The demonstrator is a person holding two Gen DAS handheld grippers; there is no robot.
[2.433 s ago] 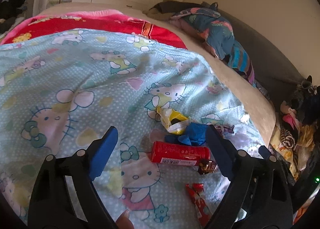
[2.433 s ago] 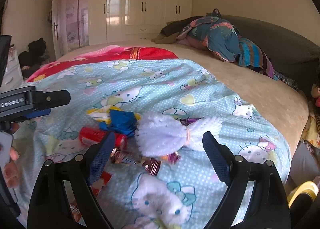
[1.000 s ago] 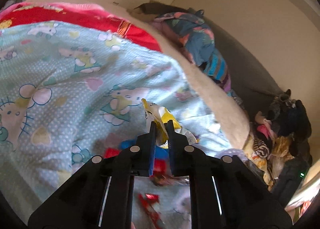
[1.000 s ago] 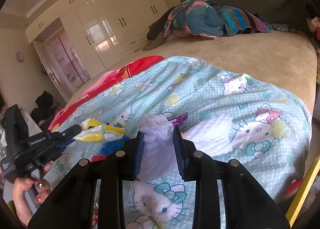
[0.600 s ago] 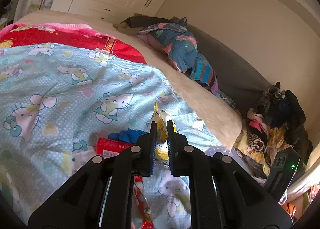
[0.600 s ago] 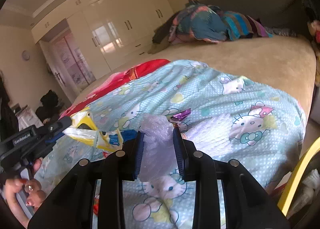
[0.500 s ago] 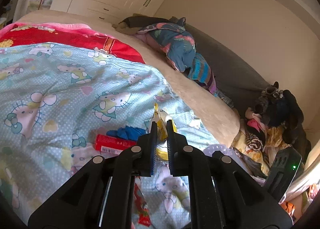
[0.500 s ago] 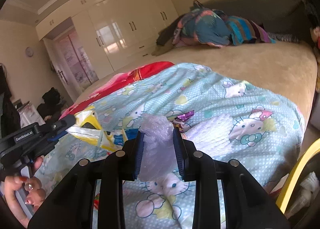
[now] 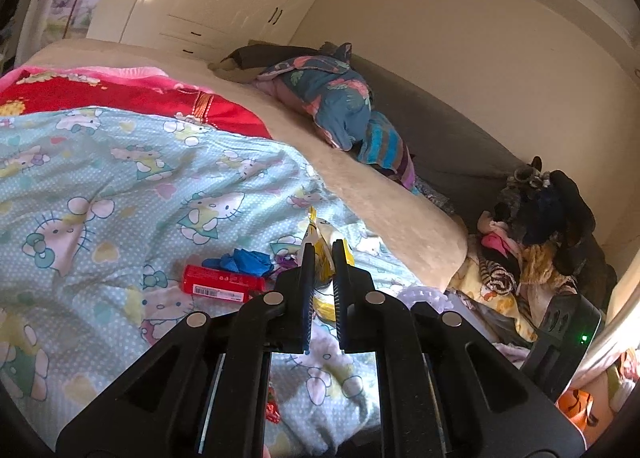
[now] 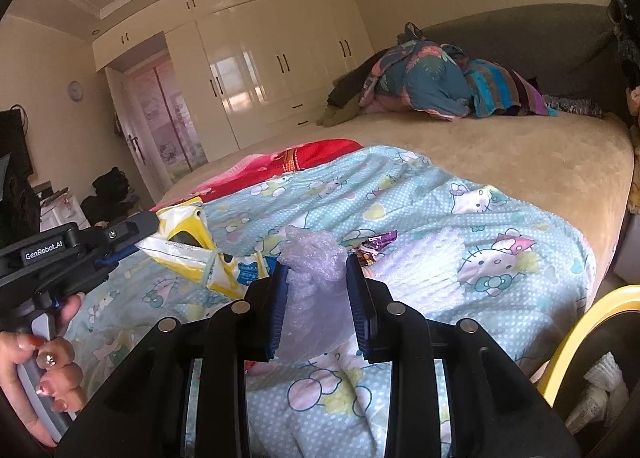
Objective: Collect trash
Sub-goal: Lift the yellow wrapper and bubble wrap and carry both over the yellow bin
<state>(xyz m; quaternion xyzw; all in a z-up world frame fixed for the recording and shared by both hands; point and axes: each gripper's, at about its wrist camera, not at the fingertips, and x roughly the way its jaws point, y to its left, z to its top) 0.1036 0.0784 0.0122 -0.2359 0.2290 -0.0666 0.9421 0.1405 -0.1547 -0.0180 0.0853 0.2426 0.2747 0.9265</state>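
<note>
In the left wrist view my left gripper (image 9: 321, 249) is shut on a yellow and white snack wrapper (image 9: 320, 236), lifted above the cartoon-cat blanket (image 9: 120, 186). A red packet (image 9: 222, 284), a blue glove (image 9: 242, 260) and a red candy wrapper (image 9: 273, 410) lie on the blanket below. In the right wrist view my right gripper (image 10: 316, 264) is shut on a wad of clear bubble wrap (image 10: 314, 254), held above the bed. The left gripper (image 10: 150, 223) shows at the left with the snack wrapper (image 10: 188, 246) hanging from it. A purple candy wrapper (image 10: 378, 239) and a white foam net (image 10: 424, 258) rest on the blanket.
A yellow-rimmed bin (image 10: 592, 316) with paper in it stands at the lower right, off the bed's edge. A person's hand (image 10: 48, 370) grips the left handle. Piled clothes (image 9: 340, 110) lie by the grey headboard, soft toys (image 9: 536, 218) beside the bed, wardrobes (image 10: 260, 70) behind.
Both grippers closed on their items, the left on the snack wrapper and the right on the bubble wrap. Both then rose and drew back from the trash on the blanket.
</note>
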